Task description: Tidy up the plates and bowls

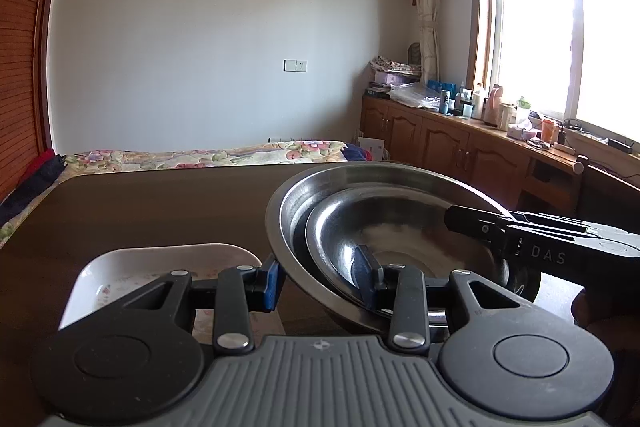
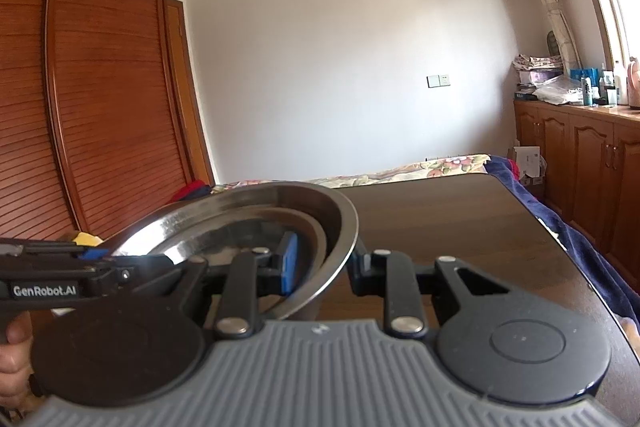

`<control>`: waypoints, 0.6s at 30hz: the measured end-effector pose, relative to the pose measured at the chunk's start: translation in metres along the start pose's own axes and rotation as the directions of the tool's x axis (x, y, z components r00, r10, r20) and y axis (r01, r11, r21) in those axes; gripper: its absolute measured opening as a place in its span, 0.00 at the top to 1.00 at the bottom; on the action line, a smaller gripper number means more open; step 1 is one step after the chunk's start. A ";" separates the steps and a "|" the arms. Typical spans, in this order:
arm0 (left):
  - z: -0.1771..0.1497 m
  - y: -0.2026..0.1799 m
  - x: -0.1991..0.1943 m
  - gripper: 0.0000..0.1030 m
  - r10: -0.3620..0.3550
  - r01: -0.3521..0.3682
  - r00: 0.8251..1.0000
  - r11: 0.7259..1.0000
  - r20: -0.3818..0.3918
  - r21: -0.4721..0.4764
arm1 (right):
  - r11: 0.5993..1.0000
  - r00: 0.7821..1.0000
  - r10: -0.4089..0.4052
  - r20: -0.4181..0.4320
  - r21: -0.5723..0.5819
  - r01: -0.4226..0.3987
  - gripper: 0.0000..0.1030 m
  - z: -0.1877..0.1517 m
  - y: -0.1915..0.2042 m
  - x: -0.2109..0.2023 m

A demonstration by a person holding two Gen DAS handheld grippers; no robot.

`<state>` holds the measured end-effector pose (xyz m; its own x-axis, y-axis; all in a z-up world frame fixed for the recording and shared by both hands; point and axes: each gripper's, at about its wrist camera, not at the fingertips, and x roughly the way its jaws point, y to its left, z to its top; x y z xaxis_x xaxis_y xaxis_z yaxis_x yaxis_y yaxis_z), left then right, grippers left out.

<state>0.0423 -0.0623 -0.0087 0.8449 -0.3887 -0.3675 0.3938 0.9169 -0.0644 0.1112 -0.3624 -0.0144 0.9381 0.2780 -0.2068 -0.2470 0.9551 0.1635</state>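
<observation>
Left claw (image 1: 320,277): jaws straddle the near rim of the large steel bowl (image 1: 320,187), one blue pad (image 1: 272,281) outside the wall, the other inside. Pads look close to the metal, but firm contact isn't clear, so I can't tell if it's clamped or just around the rim. Claw body is level and low over the dark surface (image 1: 140,207), pointing toward the far wall.

A smaller steel bowl (image 1: 400,227) is nested inside the large one. The stack is tilted, with the left side down and the rim raised toward the window.

Right claw (image 2: 322,261): same arrangement on the opposite rim, left pad (image 2: 288,263) inside the bowl, right finger outside the wall. Grip is again unclear. Body is level, low over the surface, aimed across the room. In the left wrist view it enters from the right, with one finger reaching over the rim into the bowls.

A hand (image 2: 12,359) shows at the lower left of the right wrist view, wrapped on the left claw's handle.

A white square dish (image 1: 160,267) with a floral print sits on the surface just left of the bowls, behind the left claw's left finger, apart from the stack.

The bed (image 1: 200,157) lies beyond the far edge of the surface.
</observation>
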 end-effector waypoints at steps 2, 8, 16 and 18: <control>0.002 0.003 -0.003 0.62 0.004 -0.004 1.000 1.000 0.006 0.000 | 1.000 1.000 0.009 0.001 -0.003 -0.009 0.73 0.000 0.002 0.000; 0.007 0.011 -0.015 0.62 0.023 -0.023 0.999 1.000 0.027 -0.006 | 0.999 0.999 0.038 0.007 -0.013 -0.037 0.73 0.006 0.012 0.002; 0.011 0.029 -0.031 0.62 0.059 -0.059 0.997 0.998 0.043 -0.008 | 0.996 0.997 0.077 0.009 -0.043 -0.076 0.73 0.011 0.032 0.007; 0.012 0.032 -0.033 0.62 0.068 -0.067 0.997 0.998 0.044 -0.010 | 0.995 0.996 0.089 0.004 -0.043 -0.089 0.73 0.012 0.035 0.010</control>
<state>0.0313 -0.0212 0.0131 0.8847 -0.3295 -0.3299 0.3326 0.9418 -0.0486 0.1145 -0.3272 0.0005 0.9133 0.3617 -0.1873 -0.3397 0.9301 0.1398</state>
